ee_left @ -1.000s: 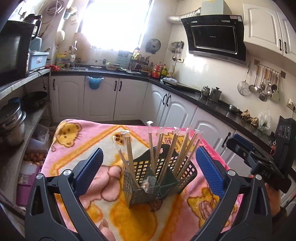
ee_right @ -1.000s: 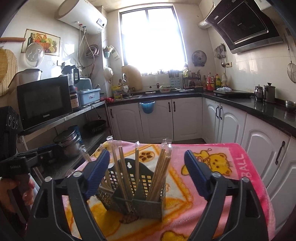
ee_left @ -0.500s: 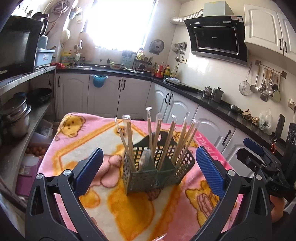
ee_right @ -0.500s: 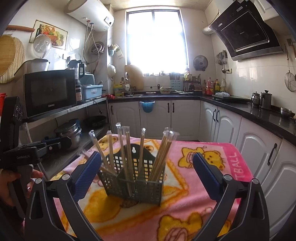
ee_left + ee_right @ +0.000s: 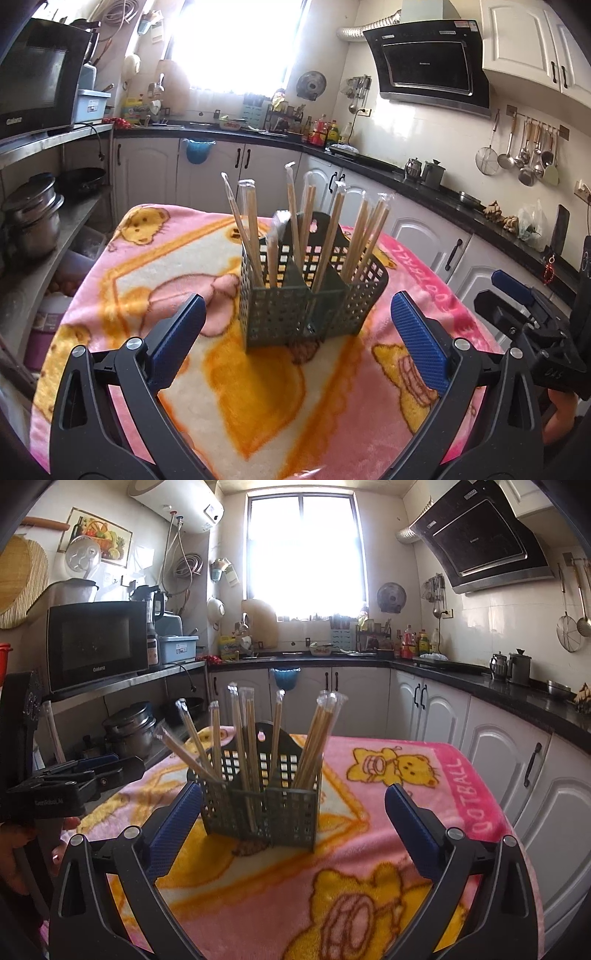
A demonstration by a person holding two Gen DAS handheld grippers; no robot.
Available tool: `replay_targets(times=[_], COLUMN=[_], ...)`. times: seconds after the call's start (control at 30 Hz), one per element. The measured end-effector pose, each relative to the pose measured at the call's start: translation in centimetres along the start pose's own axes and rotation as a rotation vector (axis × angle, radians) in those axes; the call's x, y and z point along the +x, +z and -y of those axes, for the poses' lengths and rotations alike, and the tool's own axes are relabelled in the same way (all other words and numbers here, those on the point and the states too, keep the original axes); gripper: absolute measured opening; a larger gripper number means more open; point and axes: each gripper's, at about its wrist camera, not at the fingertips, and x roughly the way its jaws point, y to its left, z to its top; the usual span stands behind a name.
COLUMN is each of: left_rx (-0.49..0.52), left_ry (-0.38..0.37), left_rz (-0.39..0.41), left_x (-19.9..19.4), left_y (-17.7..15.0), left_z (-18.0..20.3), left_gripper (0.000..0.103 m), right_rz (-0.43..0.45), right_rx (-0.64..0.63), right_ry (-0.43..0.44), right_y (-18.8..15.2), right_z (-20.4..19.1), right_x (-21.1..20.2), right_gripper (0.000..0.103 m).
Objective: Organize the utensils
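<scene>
**Clearance around caddy**

Blanket-covered counter (image 5: pixel 388 849) bare on all sides of the slotted caddy (image 5: pixel 262 812). Wrapped chopsticks (image 5: pixel 317 738) fan upward and outward, blocking approach from above. Left gripper (image 5: pixel 297 339) and right gripper (image 5: pixel 293 823) spread wide, nothing between their fingers

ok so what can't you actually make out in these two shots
- Caddy floor and chopstick tips: both views, hidden by its mesh walls.
- Left tongs handle: left wrist view, cut off by the bottom edge.
- Right tongs handle: right wrist view, cut off likewise.
- Window: both views, blown out by glare.
- Counter bottles: too small to read labels.
</scene>
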Motion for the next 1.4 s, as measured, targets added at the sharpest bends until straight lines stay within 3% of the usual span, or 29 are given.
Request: replay_targets(times=[0.43,0.57,0.63,0.9,1.4], left_rx=[0.010,0.045,0.045,0.055,0.046], left_ry=[0.034,0.131,0.143,0.129,0.120], left_rz=[0.025,0.066,0.080,0.132,0.133], left_x=[0.2,0.4,0.5,0.4,0.5], left_y=[-4.3,-5.5,-5.9,-6.6,-6.8], left_z=[0.0,0.4,0.4,0.4,0.3], left_gripper=[0.092,0.092,0.093,0.092,0.093], right_rz=[0.011,0.064,0.098,0.181,0.159], right_rx=[0.022,0.040,0.040,0.060,0.050], right_ry=[-0.040,-0.054,-0.061,-0.072,-0.073], right_y=[-5.2,-6.2,-6.6,-7.2,-7.7], right_z=[-0.4,-0.4,-0.3,0.0,-0.5], right_x=[-0.3,-1.0,-1.6,-2.5,-2.2], right_gripper=[0.096,0.096,0.096,0.096,0.097])
